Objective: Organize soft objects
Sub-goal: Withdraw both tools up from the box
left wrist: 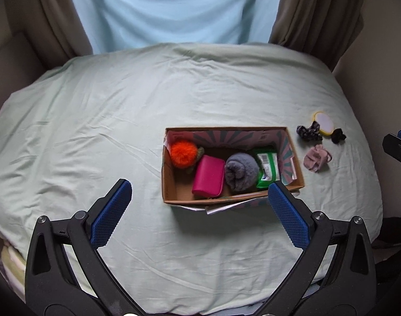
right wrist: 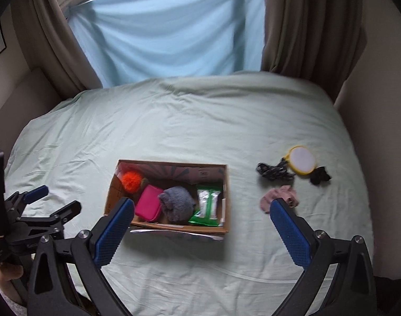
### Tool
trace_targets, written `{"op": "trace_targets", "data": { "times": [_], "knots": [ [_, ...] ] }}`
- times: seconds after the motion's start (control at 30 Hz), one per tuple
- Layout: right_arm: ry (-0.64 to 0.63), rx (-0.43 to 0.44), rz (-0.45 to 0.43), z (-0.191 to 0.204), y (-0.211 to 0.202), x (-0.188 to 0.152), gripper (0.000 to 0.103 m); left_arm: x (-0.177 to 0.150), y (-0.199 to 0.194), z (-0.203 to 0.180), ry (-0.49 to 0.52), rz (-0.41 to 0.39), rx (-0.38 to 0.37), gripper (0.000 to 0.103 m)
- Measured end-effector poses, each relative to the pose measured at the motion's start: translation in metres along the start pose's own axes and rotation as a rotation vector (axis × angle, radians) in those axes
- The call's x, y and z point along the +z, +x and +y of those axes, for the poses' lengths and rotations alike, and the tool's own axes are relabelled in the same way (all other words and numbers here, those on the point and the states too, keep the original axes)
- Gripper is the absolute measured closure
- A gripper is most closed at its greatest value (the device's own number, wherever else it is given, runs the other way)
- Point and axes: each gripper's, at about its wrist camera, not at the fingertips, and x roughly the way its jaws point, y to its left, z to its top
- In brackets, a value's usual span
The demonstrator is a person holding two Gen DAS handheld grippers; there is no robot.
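Observation:
An open cardboard box point(left wrist: 166, 176) point(right wrist: 227, 200) sits on the pale green bed. Inside lie an orange pompom point(left wrist: 183, 154) point(right wrist: 132, 180), a pink pouch point(left wrist: 209, 176) point(right wrist: 148, 206), a rolled grey cloth point(left wrist: 241, 171) point(right wrist: 178, 205) and a green wipes pack point(left wrist: 266, 169) point(right wrist: 207, 206). To the box's right rest a pink scrunchie point(left wrist: 317, 158) point(right wrist: 279, 196), a patterned scrunchie point(left wrist: 308, 131) point(right wrist: 274, 171), a black scrunchie point(left wrist: 338, 135) point(right wrist: 320, 176) and a yellow round puff point(left wrist: 323, 123) point(right wrist: 302, 160). My left gripper point(left wrist: 200, 187) point(right wrist: 55, 200) hovers open and empty before the box. My right gripper point(right wrist: 201, 204) is open too, its right finger just in front of the pink scrunchie.
The bed sheet point(left wrist: 108, 110) spreads wide and wrinkled left of and behind the box. Brown curtains point(right wrist: 305, 26) and a light blue cloth point(right wrist: 169, 34) hang behind the bed. Walls close in on both sides.

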Motion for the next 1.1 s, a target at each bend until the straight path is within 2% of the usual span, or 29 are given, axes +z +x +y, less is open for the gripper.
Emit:
{"op": "trace_targets", "data": {
  "times": [0.23,0.5,0.87,0.97,1.1],
  "knots": [
    [0.032,-0.033,-0.099,-0.038,-0.053,-0.012,0.0,-0.01,-0.053,-0.034,0.018,-0.095,0.028,0.0],
    [0.004,-0.06,-0.172,-0.09,-0.085,-0.025,0.0,-0.009,-0.079,-0.092,0.006,-0.141,0.045,0.0],
    [0.036,-0.06,-0.181,-0.198,-0.088,-0.021,0.0,0.008,-0.052,-0.219,0.075,-0.139,0.039,0.0],
    [0.038,-0.052,-0.164,-0.227,-0.077,-0.018,0.0,0.009,-0.035,-0.251,0.086,-0.13,-0.001,0.0],
    [0.024,-0.056,-0.133,-0.263,-0.053,-0.014,0.0,0.009,-0.002,-0.295,0.071,-0.108,-0.01,0.0]
  ]
}}
